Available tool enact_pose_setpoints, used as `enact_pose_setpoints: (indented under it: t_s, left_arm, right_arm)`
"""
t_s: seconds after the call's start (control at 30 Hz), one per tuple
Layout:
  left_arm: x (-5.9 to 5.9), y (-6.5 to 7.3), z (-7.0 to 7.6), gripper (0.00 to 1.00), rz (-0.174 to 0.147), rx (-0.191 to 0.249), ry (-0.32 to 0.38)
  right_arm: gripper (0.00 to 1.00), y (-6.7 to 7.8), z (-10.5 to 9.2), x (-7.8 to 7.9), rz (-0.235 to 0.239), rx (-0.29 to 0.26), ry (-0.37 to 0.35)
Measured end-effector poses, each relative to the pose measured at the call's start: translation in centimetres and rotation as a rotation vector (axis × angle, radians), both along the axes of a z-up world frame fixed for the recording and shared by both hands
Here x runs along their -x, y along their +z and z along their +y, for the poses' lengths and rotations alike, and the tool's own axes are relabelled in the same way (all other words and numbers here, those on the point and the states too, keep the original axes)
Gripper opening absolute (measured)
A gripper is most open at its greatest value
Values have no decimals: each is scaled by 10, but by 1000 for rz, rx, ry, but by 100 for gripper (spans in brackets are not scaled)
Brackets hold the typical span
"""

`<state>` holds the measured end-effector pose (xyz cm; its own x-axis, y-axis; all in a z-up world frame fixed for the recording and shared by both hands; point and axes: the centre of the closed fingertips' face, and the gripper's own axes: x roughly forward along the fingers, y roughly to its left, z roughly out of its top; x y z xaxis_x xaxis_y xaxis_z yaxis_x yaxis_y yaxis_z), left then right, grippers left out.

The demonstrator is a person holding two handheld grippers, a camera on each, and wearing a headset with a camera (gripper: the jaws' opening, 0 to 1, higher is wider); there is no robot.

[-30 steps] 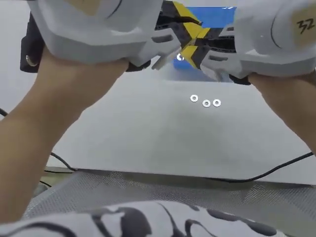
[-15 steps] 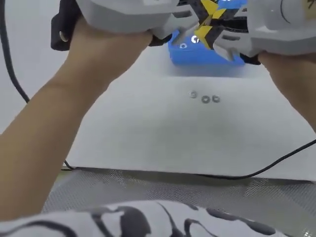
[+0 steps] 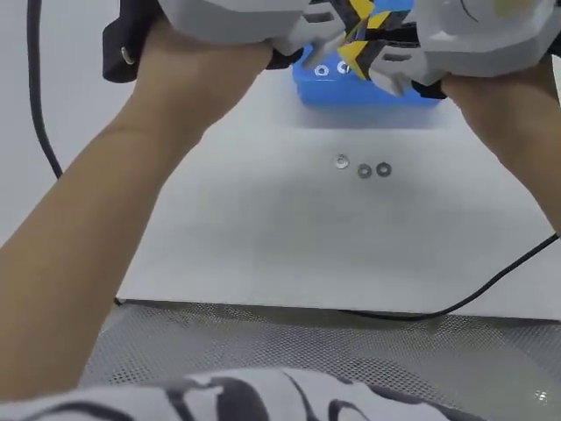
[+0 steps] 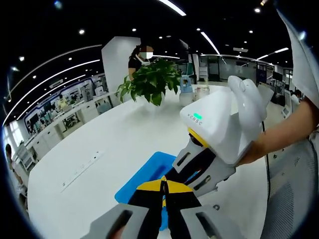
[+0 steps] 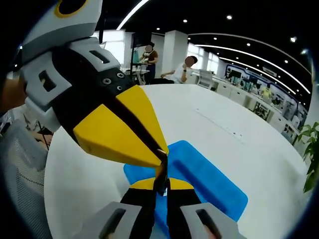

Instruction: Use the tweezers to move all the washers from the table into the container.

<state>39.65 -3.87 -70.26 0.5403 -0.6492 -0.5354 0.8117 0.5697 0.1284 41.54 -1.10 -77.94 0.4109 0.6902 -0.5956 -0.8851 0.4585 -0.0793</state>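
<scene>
Head view is showing three washers (image 3: pixel 365 171) at six o'clock from the container (image 3: pixel 372 91), over which I am holding left gripper (image 4: pixel 163 185) and right gripper (image 5: pixel 160 185) clenched. Light, thin, slippery, I am guessing: pinch across the rim.

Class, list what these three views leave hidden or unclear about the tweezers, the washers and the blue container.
- Tweezers: in its own view the left gripper has jaws together, as has the right gripper; anything pinched is too thin to identify.
- Blue container: head view, grippers cover its far part, so its washer count is unknown.
- Table washers: head view, too small for detail.
</scene>
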Motion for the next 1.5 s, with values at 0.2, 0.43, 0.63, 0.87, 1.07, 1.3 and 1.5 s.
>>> enact_pose_setpoints:
  t_s: [0.2,0.43,0.63,0.87,1.07,1.3,1.5]
  left_arm:
    - [-2,-5,0,0,14,0,9]
    - [-5,-7,0,0,15,3,18]
    - [-8,-7,-1,0,24,6,35]
    - [-7,-5,-4,0,23,8,52]
    - [-2,2,-5,0,-4,-1,34]
    - [13,26,0,0,-39,1,13]
    - [32,41,3,0,-60,10,1]
  right_arm:
    - [3,-1,0,5,13,8,7]
    - [3,-2,2,4,24,-4,-2]
    - [3,-3,2,3,19,6,-3]
    - [3,0,-2,2,-3,19,-11]
    - [4,10,-1,6,-33,18,-17]
    - [5,36,0,17,-70,-25,-18]
    - [6,52,2,33,-72,-72,-10]
